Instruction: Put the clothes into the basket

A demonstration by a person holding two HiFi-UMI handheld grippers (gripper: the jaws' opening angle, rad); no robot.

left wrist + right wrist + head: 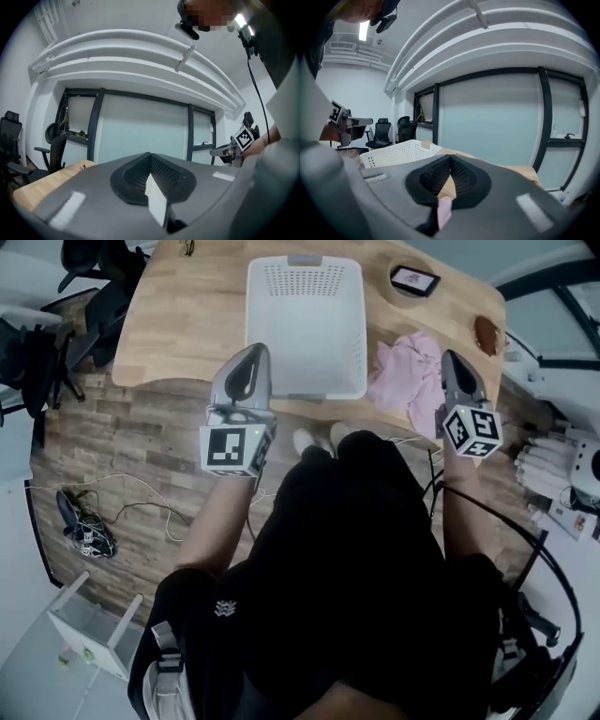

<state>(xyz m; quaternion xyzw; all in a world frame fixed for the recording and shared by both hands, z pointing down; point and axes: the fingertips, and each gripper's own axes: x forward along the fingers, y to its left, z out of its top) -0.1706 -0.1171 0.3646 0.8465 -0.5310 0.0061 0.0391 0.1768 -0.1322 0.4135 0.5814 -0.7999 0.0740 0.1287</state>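
At far left, black office chairs (94, 306) beside a wooden table (187, 315), with tangled cables (86, 526) and a white stool (94, 629) on the plank floor (141, 446) below. Next, above the table's near edge, the left gripper (260, 349), closed tip to tip with nothing pinched, by the near left corner of the white basket (305, 324). At the table's middle, that basket, perforated floor bare. Just right of it, the pink clothes (408, 376), crumpled on the wood against or very nearly against the basket's right wall, not inside. Farther back, a small dark frame (414, 279) and a brown round object (487, 334). At right, just beside the clothes, the right gripper (451, 356), likewise pressed together on nothing, pink fabric glimpsed only through the gap behind its tips. Below, a person in black (356, 549), one arm to each gripper.
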